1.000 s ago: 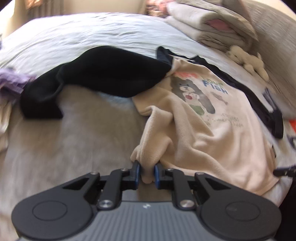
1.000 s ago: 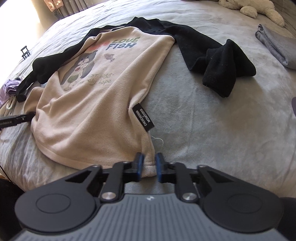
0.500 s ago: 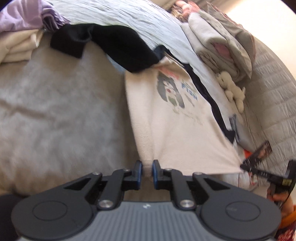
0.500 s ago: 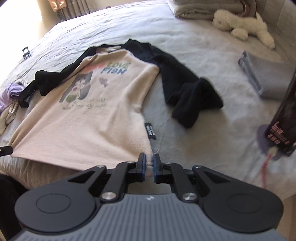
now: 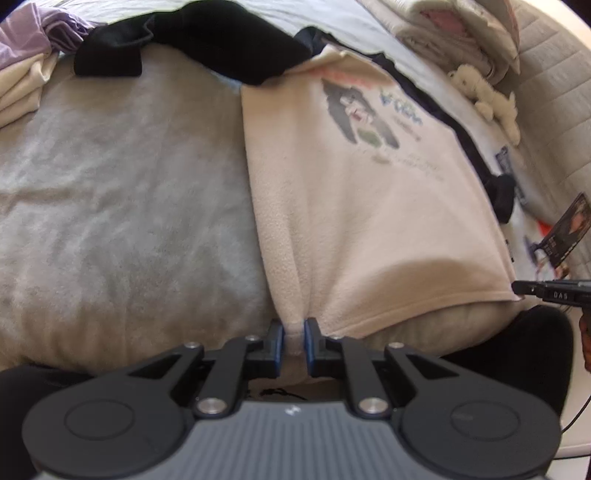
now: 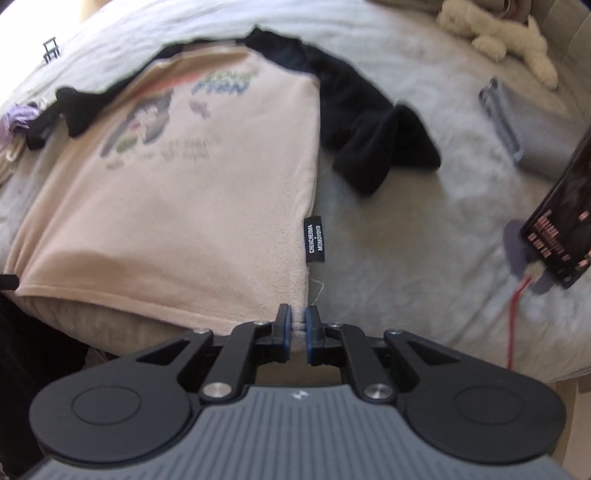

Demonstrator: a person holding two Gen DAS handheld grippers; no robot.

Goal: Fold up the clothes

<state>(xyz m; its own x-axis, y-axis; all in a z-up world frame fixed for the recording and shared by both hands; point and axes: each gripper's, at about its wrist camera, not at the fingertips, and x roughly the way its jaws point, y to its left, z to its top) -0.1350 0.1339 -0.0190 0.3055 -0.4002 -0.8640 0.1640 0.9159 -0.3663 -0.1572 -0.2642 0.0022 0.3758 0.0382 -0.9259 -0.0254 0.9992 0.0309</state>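
A cream sweatshirt with black sleeves and a cartoon print lies face up on a grey bed, its hem pulled taut toward me. My left gripper is shut on the hem's left corner, where the fabric bunches into a pleat. My right gripper is shut on the hem's right corner of the same sweatshirt, just below its black side label. One black sleeve lies spread toward the far left; the other black sleeve is crumpled to the right of the body.
The grey bedspread lies under everything. Lilac and cream clothes sit at far left. A white plush toy, a folded grey cloth and a dark box with a red cord lie at right. Stacked bedding is at the head.
Both grippers have drawn the hem back toward the bed's near edge, and the bunched sweatshirt body now lies stretched flat. The left view has swung round, and both views have rolled.
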